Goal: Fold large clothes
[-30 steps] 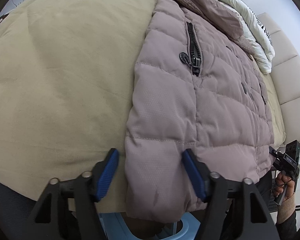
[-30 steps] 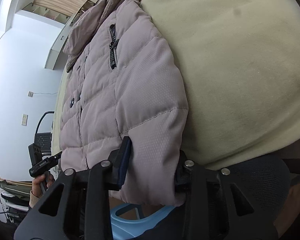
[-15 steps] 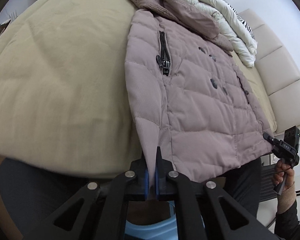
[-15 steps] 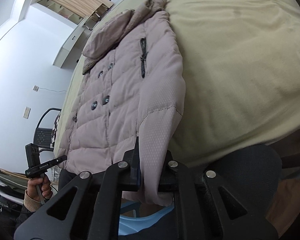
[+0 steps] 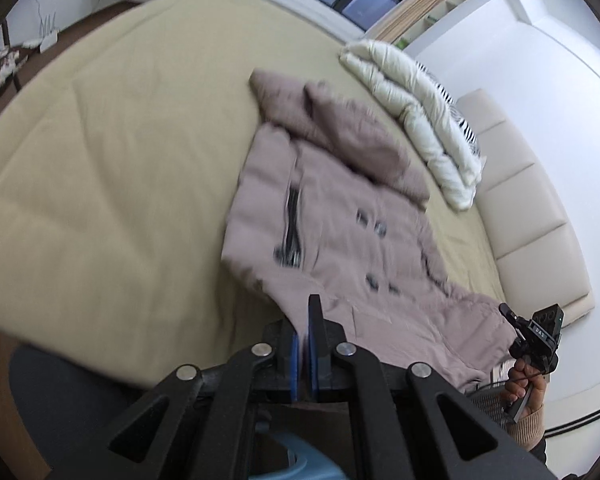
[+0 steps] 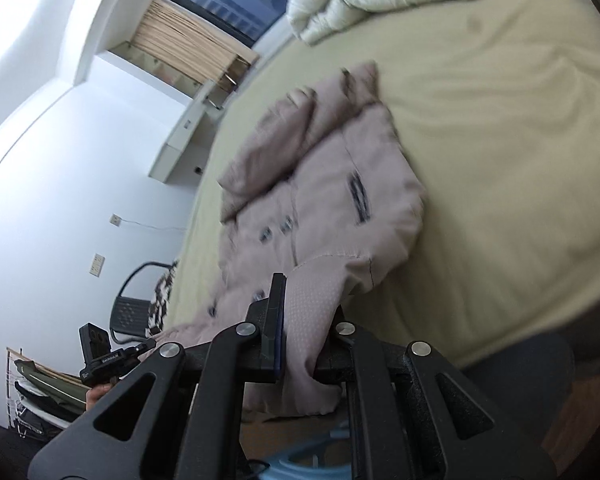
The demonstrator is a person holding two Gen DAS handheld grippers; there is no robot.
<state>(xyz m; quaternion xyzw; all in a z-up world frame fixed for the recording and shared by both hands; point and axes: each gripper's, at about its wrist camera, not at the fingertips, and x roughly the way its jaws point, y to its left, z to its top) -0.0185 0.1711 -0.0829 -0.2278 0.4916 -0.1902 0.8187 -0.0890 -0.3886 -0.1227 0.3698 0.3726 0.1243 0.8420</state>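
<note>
Beige bed (image 5: 100,160): left tongs (image 5: 304,344) and right tongs (image 6: 304,344) both clamped on jacket (image 5: 340,240) hem.

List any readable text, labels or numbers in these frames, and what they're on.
"DAS": on the other tool's camera block, seen from the left wrist; small, reading uncertain.
Pale lettering on the same kind of block in the right wrist view: too small to read.
Coat, bed: none.

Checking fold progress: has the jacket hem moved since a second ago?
Yes. Both grippers, left gripper and right gripper, lifted the jacket hem off the bed edge.
</note>
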